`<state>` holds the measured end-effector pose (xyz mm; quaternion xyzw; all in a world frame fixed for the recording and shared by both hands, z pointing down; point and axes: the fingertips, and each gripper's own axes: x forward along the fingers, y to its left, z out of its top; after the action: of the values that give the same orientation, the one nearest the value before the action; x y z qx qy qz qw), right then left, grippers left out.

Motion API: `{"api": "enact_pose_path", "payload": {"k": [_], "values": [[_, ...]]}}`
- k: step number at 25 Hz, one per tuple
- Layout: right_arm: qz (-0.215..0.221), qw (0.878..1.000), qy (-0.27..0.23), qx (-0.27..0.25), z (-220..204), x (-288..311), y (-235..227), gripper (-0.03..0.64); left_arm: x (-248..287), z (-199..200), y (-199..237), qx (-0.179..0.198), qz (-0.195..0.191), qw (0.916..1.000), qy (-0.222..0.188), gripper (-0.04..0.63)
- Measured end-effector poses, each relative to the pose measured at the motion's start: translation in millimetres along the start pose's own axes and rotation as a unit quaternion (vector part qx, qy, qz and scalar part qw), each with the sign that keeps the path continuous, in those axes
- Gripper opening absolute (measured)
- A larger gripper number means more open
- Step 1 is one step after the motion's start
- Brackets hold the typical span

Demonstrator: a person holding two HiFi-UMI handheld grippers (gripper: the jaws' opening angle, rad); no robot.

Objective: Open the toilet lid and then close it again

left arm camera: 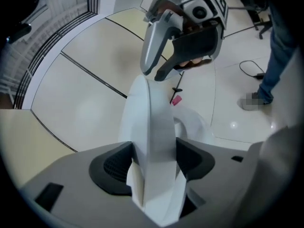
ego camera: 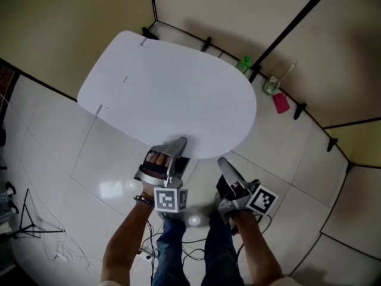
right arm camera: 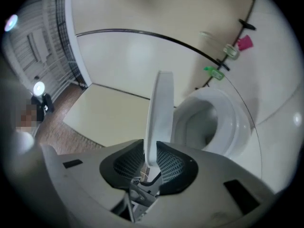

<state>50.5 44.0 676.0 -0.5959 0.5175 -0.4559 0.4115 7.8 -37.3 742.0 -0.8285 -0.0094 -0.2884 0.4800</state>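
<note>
In the head view the white toilet lid point(ego camera: 166, 94) is lifted and hides the bowl. My left gripper point(ego camera: 178, 143) and right gripper point(ego camera: 223, 162) both meet its near edge, side by side. In the left gripper view the lid's edge point(left arm camera: 156, 127) fills the gap of my left gripper point(left arm camera: 154, 167), with both pads against it; the right gripper point(left arm camera: 185, 32) grips the same edge further along. In the right gripper view the thin lid rim point(right arm camera: 159, 113) stands pinched in my right gripper point(right arm camera: 151, 163), and the open toilet bowl point(right arm camera: 209, 122) lies to its right.
Behind the toilet a green item point(ego camera: 244, 63), a clear bottle point(ego camera: 272, 85) and a pink item point(ego camera: 280, 103) sit along the wall's black rail. Cables point(ego camera: 30, 225) trail over the white tiled floor at the left. The person's jeans point(ego camera: 172, 243) are below the grippers.
</note>
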Motion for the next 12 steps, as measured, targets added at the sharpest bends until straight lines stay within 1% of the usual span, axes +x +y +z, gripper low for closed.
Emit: {"api": "enact_pose_path", "payload": {"k": [2,4,6,9,10,12], "values": [[0.017,0.996,0.032,-0.085,-1.2,-3.6,32.4,0.089,-15.4,3.6,31.0,-0.027,0.014,0.9995,-0.013,0.272],[0.026,0.981,0.066,-0.18,-3.1,-7.9,63.0,0.092,-33.5,1.9,62.5,-0.066,0.023,0.9973,-0.023,0.262],[0.032,0.963,0.09,-0.252,-4.0,-12.6,89.4,0.092,-49.7,-4.6,93.1,-0.103,0.028,0.9938,-0.031,0.256],[0.036,0.942,0.108,-0.317,-1.8,-16.7,123.3,0.092,-70.6,-21.8,138.7,-0.159,0.04,0.9855,-0.043,0.248],[0.036,0.937,0.111,-0.329,-1.1,-16.7,133.7,0.092,-78.3,-31.2,155.8,-0.182,0.049,0.981,-0.046,0.243],[0.034,0.931,0.115,-0.344,-0.2,-15.9,150.9,0.092,-93.2,-54.9,191.7,-0.234,0.068,0.9684,-0.052,0.235]]}}
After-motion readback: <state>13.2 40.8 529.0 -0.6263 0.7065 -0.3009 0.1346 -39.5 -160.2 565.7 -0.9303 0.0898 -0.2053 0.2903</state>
